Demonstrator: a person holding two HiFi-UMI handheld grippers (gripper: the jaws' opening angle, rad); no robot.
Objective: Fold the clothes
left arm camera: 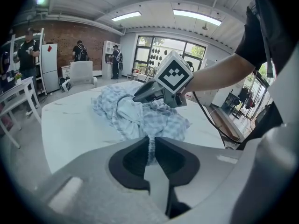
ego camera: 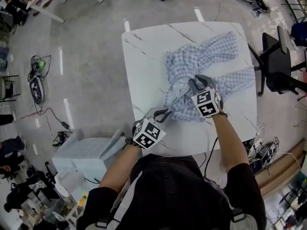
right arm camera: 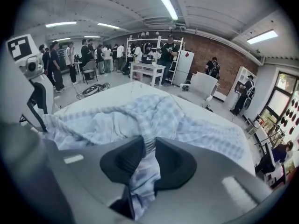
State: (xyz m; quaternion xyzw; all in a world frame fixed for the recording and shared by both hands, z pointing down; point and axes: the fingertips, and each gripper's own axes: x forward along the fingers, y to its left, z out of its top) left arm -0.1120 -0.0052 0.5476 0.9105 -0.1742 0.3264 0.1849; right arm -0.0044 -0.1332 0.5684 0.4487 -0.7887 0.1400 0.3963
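- On the far right part of the white tabletop (ego camera: 144, 56) lies the checked shirt (ego camera: 206, 61), bunched in a loose heap, with two long portions trailing toward the far right edge.
- Left gripper (ego camera: 165, 112): positioned at the near edge of the heap. Its own view shows its fingers (left arm camera: 128, 162) pressed nearly together on a thin strip of the checked cloth, which runs up from the pinch into the heap.
- Right gripper (ego camera: 197, 81): positioned over the middle of the heap, pointing down into it. Its fingers (right arm camera: 121, 162) pinch a raised ridge of cloth, and a fold of the same fabric hangs down behind the pinch.
- Condition of garment: crumpled and overlapping itself. No flat panel, straight edge or finished fold is visible in any view. Which portions are sleeves and which the body cannot be confirmed from the head view.
- Progress, as judged: early. Both grips are established, but nothing counts as folded yet.
- Outstanding, as judged: lift or draw the shirt apart, spread it flat on the bare part of the tabletop, then make the folds.
- Risk noted: each pinch takes a bunched portion, not a clear corner or seam, so the cloth may open unevenly when pulled.
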